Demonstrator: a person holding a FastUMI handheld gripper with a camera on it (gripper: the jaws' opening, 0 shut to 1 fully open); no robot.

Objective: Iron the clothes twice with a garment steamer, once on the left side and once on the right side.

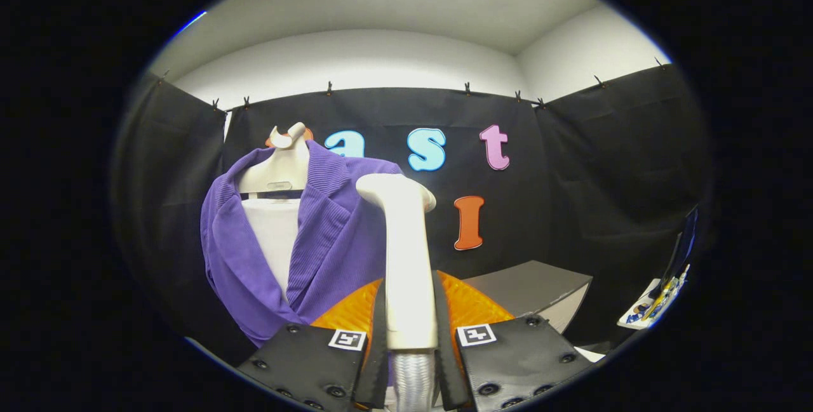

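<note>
The gripper (409, 336) is clamped on the garment steamer (404, 259), both fingers pressing its upright handle. Just beyond, its head nearly touches the purple jacket (324, 240) hanging on a white mannequin (279, 171).

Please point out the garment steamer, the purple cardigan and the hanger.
garment steamer (408, 272): gripper view, handle shaft held between the fingers.
purple cardigan (330, 240): gripper view, ribbed front panel beside the steamer.
hanger (279, 167): gripper view, its white neck.

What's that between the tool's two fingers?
In the gripper view, the garment steamer stands upright between the tool's fingers, both pressing its handle; its head sits beside the purple garment.
</note>
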